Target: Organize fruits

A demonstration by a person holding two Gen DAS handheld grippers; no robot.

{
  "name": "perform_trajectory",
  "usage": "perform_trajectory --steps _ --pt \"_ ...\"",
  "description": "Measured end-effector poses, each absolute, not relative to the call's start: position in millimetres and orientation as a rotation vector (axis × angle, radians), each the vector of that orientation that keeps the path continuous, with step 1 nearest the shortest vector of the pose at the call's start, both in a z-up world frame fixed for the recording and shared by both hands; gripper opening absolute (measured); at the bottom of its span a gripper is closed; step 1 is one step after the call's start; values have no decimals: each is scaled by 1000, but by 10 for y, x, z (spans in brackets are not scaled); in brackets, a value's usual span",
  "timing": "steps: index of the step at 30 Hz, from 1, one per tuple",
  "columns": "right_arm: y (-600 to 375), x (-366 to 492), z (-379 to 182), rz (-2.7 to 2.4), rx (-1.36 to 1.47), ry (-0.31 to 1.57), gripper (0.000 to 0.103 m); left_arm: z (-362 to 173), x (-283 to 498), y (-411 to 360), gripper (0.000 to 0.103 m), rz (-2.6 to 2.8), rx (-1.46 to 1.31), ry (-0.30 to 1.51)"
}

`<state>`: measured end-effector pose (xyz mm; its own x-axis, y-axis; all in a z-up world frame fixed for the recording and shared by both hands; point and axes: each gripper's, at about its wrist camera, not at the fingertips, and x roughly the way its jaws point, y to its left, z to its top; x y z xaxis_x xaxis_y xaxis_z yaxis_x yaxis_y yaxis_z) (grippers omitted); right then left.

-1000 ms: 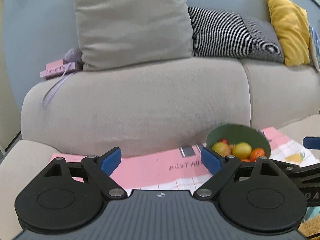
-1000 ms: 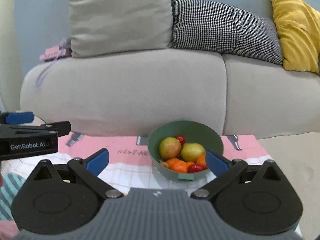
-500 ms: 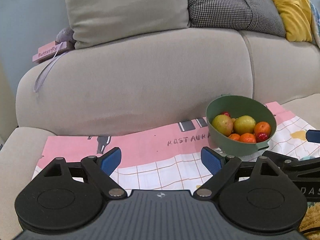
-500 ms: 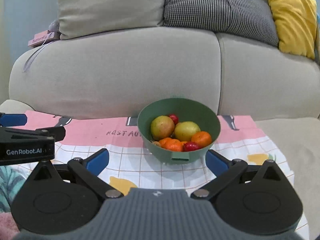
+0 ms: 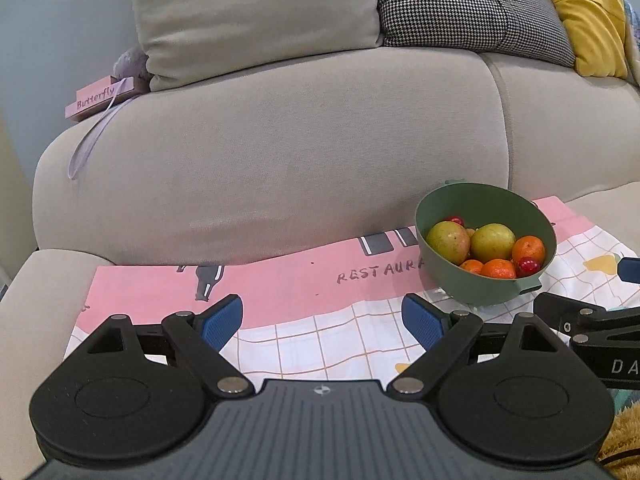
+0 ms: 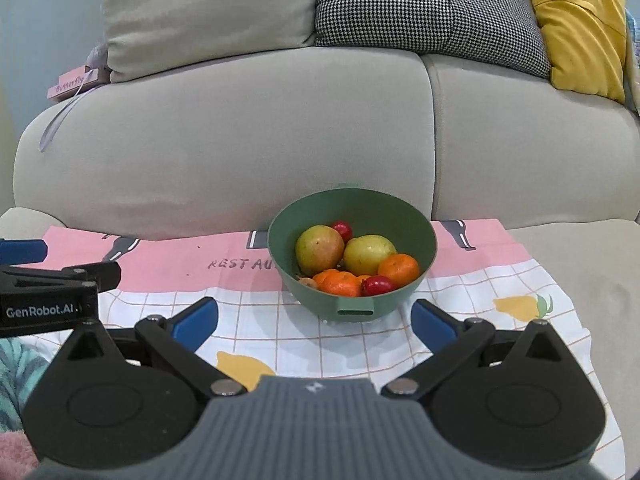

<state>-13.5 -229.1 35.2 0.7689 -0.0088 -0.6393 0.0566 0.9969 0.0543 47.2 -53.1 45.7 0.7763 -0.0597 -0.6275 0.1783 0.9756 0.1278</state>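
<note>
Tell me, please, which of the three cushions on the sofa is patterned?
The middle cushion, in black-and-white houndstooth. The beige cushion to its left and the yellow cushion to its right are plain.

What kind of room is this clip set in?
Most likely a home living room: a beige sofa with throw cushions, and a green fruit bowl on a patterned cloth before it.

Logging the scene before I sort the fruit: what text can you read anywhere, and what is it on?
"Butterfly": pink box on the sofa arm.
"RESTAURA", cut off by the green bowl: pink cloth.
"GenRobot.AI": side of the left tool.
"DA", cut off by the frame edge: side of the right tool.
</note>
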Motion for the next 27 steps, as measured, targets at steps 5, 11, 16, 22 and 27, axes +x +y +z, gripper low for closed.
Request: perform_trajectory --steps 5,11,16,22,27 --pt "-2303 -160 370 -35 73 683 99 475 462 -521 103 -128 185 667" --pt "-2300 -183 391 -40 78 674 99 499 440 -510 103 -131 187 661" --pt "-2288 -196 400 -42 74 669 99 504 438 -502 103 -132 187 660" --pt "-2286 -204 402 -47 74 667 99 516 431 -488 103 -130 183 660" --pt "-2285 -210 407 -51 72 664 99 524 423 -468 103 -126 176 660"
